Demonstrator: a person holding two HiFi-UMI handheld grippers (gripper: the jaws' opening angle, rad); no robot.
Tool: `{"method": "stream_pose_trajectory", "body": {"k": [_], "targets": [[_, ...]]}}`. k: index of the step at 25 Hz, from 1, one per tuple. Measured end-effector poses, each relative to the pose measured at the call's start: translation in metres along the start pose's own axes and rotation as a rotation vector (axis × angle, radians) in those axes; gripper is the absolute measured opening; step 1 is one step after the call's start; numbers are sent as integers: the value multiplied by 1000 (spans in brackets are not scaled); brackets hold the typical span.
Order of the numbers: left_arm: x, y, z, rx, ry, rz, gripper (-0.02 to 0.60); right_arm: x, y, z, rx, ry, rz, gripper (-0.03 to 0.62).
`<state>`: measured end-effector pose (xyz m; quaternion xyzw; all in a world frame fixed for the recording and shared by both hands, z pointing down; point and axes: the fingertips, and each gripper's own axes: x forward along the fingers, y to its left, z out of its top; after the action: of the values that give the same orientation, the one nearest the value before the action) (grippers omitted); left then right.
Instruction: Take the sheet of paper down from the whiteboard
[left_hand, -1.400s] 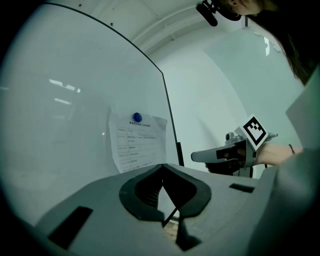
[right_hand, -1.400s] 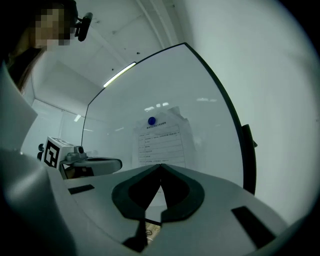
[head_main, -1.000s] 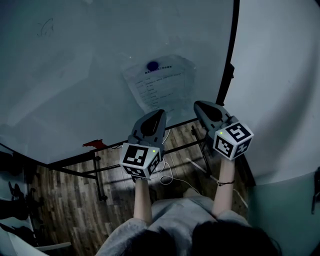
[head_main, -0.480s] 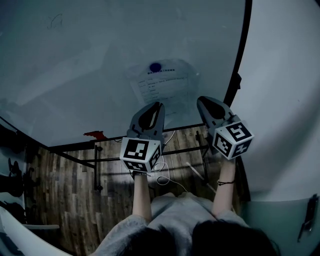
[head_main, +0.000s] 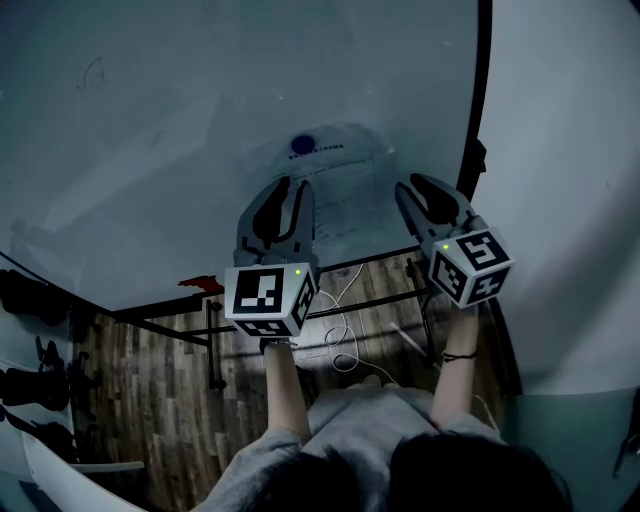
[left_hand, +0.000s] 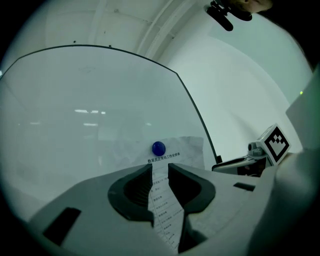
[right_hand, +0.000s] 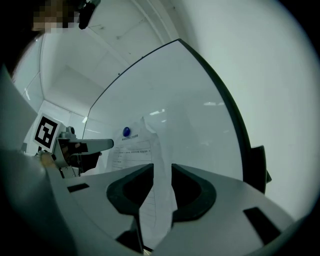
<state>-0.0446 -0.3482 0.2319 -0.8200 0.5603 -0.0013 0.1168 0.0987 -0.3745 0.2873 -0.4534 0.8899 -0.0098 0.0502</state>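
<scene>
A printed sheet of paper (head_main: 340, 185) hangs on the whiteboard (head_main: 150, 150) under a round blue magnet (head_main: 303, 145). My left gripper (head_main: 292, 188) is raised in front of the sheet's lower left part. Its jaws have just been opening and stand open; in the left gripper view (left_hand: 160, 172) the sheet (left_hand: 177, 152) and magnet (left_hand: 158, 148) show beyond the gap. My right gripper (head_main: 427, 190) is by the sheet's right edge. Its jaws (right_hand: 162, 172) have also just been opening, and the curled paper edge (right_hand: 157, 165) runs through the gap unpressed.
The whiteboard's black frame edge (head_main: 480, 100) runs down just right of the right gripper, with a pale wall (head_main: 570, 130) beyond. Below are the stand's black bars (head_main: 360, 300), a white cable (head_main: 340, 350) on the wood floor and a small red piece (head_main: 200, 285).
Both grippers have risen toward the sheet, the left one more. The left jaws, together in the earlier frames, now stand apart; the right jaws have parted too.
</scene>
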Motion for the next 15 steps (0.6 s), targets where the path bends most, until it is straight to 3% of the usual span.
{"method": "stream_pose_trajectory", "body": {"k": [15], "targets": [[24,5,18,107,-38,37,117,15,-4,-2,-1,-5,1,126]]}}
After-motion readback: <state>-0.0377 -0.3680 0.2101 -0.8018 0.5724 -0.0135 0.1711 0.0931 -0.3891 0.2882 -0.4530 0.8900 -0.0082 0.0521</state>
